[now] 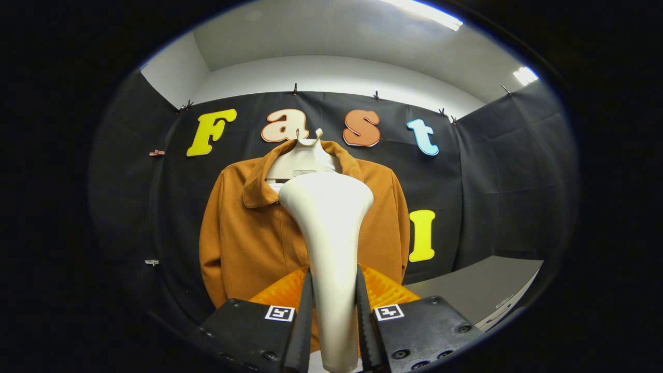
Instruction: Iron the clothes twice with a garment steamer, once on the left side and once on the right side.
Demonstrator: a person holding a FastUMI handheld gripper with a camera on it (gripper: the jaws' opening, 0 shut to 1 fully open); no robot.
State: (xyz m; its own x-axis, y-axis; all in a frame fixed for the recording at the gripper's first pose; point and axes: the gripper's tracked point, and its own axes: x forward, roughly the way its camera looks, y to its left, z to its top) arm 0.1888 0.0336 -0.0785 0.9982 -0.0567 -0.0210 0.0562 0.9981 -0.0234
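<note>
Two fingers (305, 311) of your gripper (334, 316) were clamped on the handle of the garment steamer (331, 243), one pressing against each side of it. You held the steamer upright between them, its narrow handle running down past the fingers and its body widening upward into a broad rounded head.

That head stood in front of the jacket (248, 228), level with the collar and upper chest and roughly over the middle of the garment. From your gripper view you could not tell whether the head touched the fabric or was held just short of it.

You had the jacket hanging straight ahead, beyond the fingers, against the black cloth wall (466, 181) of the booth. It hung on a pale hanger (300, 160) whose neck piece showed inside the open collar, just above and slightly left of the steamer head. The jacket's front faced you, with both sleeves hanging down at the sides. Its left half was in plain sight beside the steamer, while the steamer covered the middle strip and part of the right half.

Just behind the fingers and low around the handle lay a ridged orange surface (383, 290); you could not tell what it belonged to. Off to the right, beyond the jacket, a grey table (481, 290) stood against the cloth wall.
</note>
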